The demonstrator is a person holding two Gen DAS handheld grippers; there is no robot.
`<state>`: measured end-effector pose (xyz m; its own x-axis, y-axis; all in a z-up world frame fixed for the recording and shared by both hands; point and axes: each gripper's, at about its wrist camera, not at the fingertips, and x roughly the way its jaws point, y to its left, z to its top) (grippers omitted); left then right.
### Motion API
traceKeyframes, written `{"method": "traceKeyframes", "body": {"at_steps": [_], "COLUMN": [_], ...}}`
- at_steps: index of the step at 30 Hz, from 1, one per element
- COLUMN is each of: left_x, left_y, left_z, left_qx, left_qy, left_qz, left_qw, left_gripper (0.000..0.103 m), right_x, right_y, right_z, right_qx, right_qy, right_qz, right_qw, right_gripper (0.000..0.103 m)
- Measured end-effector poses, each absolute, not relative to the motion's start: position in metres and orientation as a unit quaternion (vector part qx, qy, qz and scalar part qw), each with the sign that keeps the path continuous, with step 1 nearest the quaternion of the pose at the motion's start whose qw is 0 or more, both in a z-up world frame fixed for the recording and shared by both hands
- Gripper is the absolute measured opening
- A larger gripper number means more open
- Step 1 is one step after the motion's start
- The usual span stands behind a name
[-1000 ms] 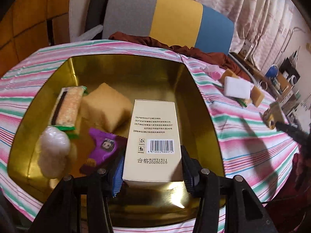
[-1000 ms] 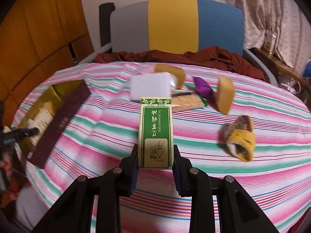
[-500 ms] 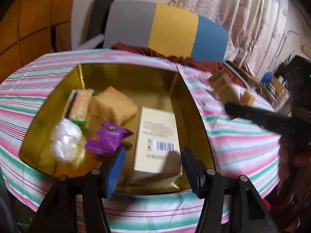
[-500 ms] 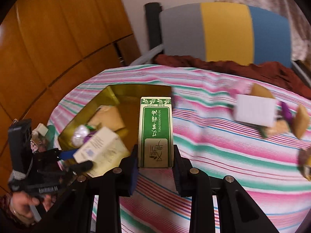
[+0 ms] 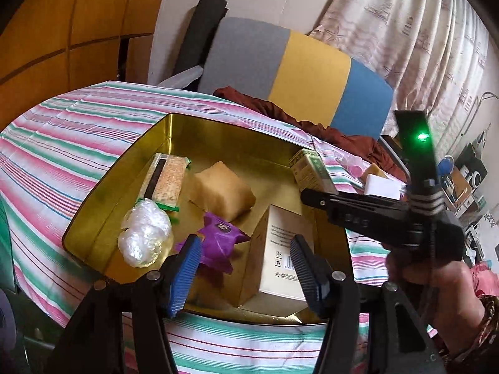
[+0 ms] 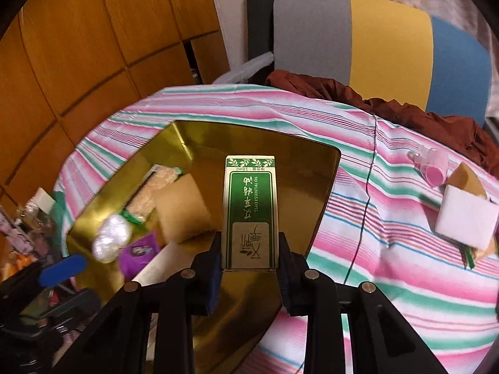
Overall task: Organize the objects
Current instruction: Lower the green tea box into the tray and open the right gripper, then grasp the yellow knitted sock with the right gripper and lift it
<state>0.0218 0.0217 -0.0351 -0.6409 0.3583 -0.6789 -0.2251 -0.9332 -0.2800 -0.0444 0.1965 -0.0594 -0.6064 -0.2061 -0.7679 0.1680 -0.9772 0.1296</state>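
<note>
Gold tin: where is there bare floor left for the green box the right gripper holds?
The gold tin has bare floor along its far wall and right side, beyond the tan sponge and cream box. The left-near area is crowded. The right gripper holds the green box.

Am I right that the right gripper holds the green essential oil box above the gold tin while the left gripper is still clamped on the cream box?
Not quite: the left gripper is open, and the cream box lies released in the gold tin, as the left wrist view shows. The right gripper does hold the green essential oil box above the tin.
</note>
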Motion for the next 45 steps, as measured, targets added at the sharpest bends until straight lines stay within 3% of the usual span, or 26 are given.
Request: {"method": "traceKeyframes", "body": {"at_steps": [3,9,14,23,29,38,45], "left_x": [0.022,0.024,0.027,0.043,0.053,0.065,0.071], "left_y": [0.021,0.021,0.025,0.050,0.077,0.123,0.157], "left_z": [-0.036,-0.034,-0.033,-0.022,-0.019,-0.019,-0.019], "left_qx": [-0.391,-0.388,-0.387,-0.373,-0.373,-0.382,-0.391], "left_qy": [-0.088,-0.090,-0.093,-0.081,-0.062,-0.018,0.004], "left_qz": [0.902,0.903,0.900,0.894,0.888,0.872,0.858], "left_qw": [0.161,0.164,0.179,0.234,0.262,0.304,0.333], "left_gripper": [0.060,0.060,0.060,0.060,0.060,0.060,0.060], "right_x": [-0.053,-0.048,-0.027,0.015,0.039,0.068,0.079], "right_y": [0.193,0.193,0.204,0.256,0.327,0.471,0.544], "right_z": [-0.067,-0.065,-0.044,-0.023,-0.037,-0.053,-0.059], "right_qx": [0.440,0.432,0.397,0.373,0.399,0.423,0.424], "right_qy": [-0.010,-0.018,-0.047,-0.030,-0.009,-0.030,-0.062], "right_qz": [-0.893,-0.897,-0.911,-0.926,-0.917,-0.889,-0.874], "right_qw": [0.094,0.096,0.098,0.060,-0.014,-0.173,-0.229], "right_gripper": [0.032,0.045,0.048,0.053,0.068,0.075,0.080]}}
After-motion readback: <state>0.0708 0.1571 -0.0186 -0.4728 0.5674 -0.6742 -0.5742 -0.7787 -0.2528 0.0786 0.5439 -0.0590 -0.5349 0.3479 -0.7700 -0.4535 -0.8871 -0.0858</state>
